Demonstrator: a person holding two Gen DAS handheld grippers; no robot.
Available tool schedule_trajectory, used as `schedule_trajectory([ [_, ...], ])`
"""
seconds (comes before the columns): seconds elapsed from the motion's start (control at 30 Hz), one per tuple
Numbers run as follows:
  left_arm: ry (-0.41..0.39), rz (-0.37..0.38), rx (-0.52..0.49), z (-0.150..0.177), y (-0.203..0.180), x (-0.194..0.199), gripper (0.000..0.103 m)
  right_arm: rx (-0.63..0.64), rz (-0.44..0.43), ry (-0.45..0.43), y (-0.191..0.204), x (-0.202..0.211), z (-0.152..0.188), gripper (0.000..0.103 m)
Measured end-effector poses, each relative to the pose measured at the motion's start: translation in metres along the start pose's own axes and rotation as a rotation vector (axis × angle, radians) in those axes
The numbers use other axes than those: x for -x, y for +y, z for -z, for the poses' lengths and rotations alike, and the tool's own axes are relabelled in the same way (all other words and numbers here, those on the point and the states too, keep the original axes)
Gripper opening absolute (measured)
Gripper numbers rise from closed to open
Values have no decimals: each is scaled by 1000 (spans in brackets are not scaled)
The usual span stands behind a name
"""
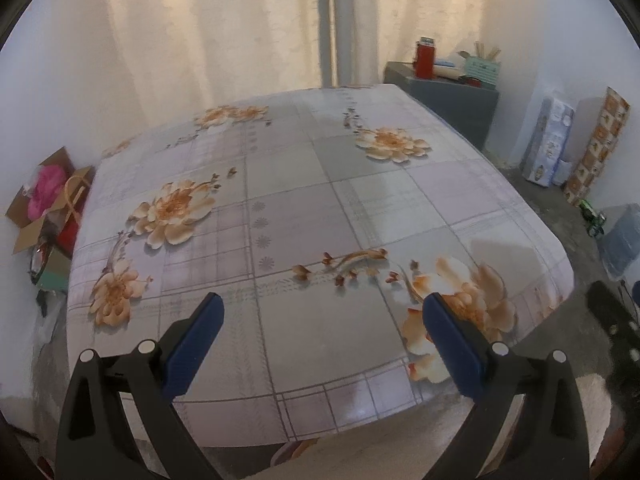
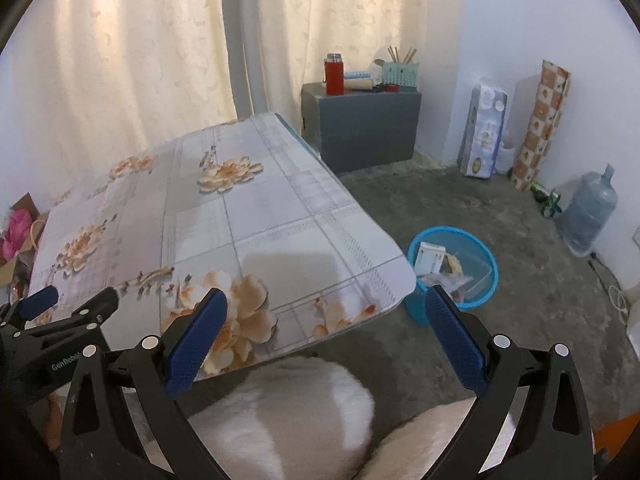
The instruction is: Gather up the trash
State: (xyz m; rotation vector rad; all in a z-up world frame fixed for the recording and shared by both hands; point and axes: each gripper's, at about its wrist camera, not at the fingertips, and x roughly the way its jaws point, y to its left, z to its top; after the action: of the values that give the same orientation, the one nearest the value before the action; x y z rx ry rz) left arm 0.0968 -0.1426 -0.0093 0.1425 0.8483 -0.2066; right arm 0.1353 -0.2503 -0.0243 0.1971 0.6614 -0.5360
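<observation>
The bench (image 1: 304,208), covered in a flowered cloth, carries no loose item in either view, so nothing is left on it to pick up as far as the pictures show. The trash lies in the blue bin (image 2: 490,258) on the floor just beside the bench's near right corner: a white carton (image 2: 430,260) stands in it with some wrappers (image 2: 448,282) and a clear plastic piece. The left hand-held gripper (image 1: 323,312) hovers over the near edge of the bench with its jaws spread wide and nothing between them. The right hand-held gripper (image 2: 326,308) hangs over that corner, likewise spread and empty. By this showing the collecting looks finished, or nearly so; any scrap under the bench is hidden.
</observation>
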Motion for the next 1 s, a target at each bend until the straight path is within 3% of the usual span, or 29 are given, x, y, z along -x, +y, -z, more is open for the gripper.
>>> schedule_trajectory([
  [0.23, 7, -126, 69, -7, 10, -1, 97, -24, -87, -31, -23, -13, -20, 95],
  [0.4, 24, -184, 114, -10, 23, 2, 97, 54, -125, -52, -18, -20, -36, 95],
  [0.6, -3, -193, 199, -13, 58, 13, 97, 82, -129, -59, 1, -6, -40, 95],
  [0.87, -53, -186, 210, 3, 107, 38, 97, 20, -153, -41, 39, 25, -9, 95],
  [1.0, -71, -176, 265, 20, 126, 49, 97, 54, -163, -27, 56, 43, 4, 95],
])
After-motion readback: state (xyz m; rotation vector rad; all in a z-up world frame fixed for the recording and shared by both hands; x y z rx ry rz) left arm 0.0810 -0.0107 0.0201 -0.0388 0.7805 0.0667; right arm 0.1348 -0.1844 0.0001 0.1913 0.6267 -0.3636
